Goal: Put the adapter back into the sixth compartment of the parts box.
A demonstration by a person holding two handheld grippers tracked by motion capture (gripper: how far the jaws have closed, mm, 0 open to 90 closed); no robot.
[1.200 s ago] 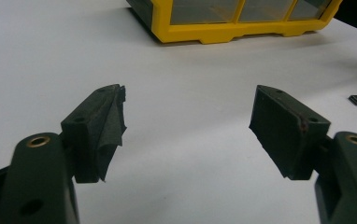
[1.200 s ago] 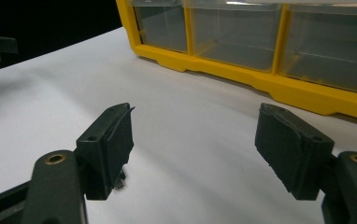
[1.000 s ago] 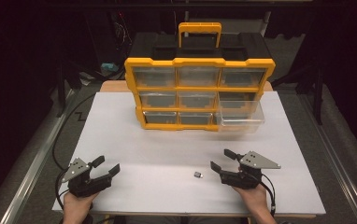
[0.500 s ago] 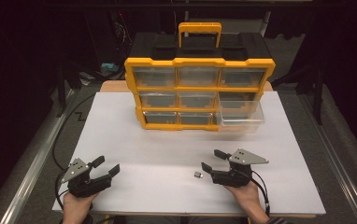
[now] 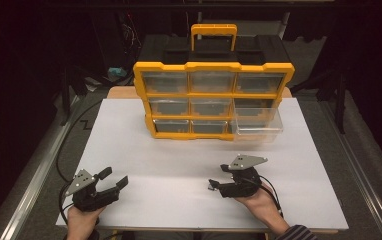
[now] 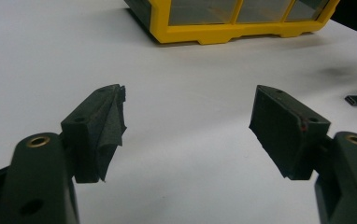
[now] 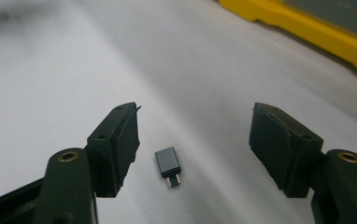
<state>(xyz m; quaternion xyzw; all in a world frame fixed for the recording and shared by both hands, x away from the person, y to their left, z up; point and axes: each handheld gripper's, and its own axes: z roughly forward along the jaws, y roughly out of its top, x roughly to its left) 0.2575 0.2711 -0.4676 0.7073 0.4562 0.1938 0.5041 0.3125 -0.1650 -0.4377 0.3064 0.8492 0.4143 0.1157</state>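
A small grey USB adapter (image 7: pixel 167 166) lies flat on the white tabletop (image 5: pixel 169 155), its plug end toward the camera in the right gripper view. My right gripper (image 7: pixel 195 112) is open around it, and its jaws have just been closing a little. The adapter sits between the pads, nearer the left one, touching neither. From above, the adapter (image 5: pixel 210 187) lies at the tips of the right gripper (image 5: pixel 218 177). My left gripper (image 5: pixel 114 176) rests open and empty at the table's front left. In its own view the left gripper (image 6: pixel 188 100) has the adapter (image 6: pixel 355 100) far to its right.
A yellow organizer (image 5: pixel 211 100) with clear drawers and a handle stands at the back middle of the table. Its lower right drawer (image 5: pixel 256 125) is pulled out. Black cables trail from both grippers toward the front edge. The organizer base (image 7: pixel 307 32) is beyond the right gripper.
My right gripper has slid left across the table until the adapter lies between its jaws. The left gripper has stayed where it was.
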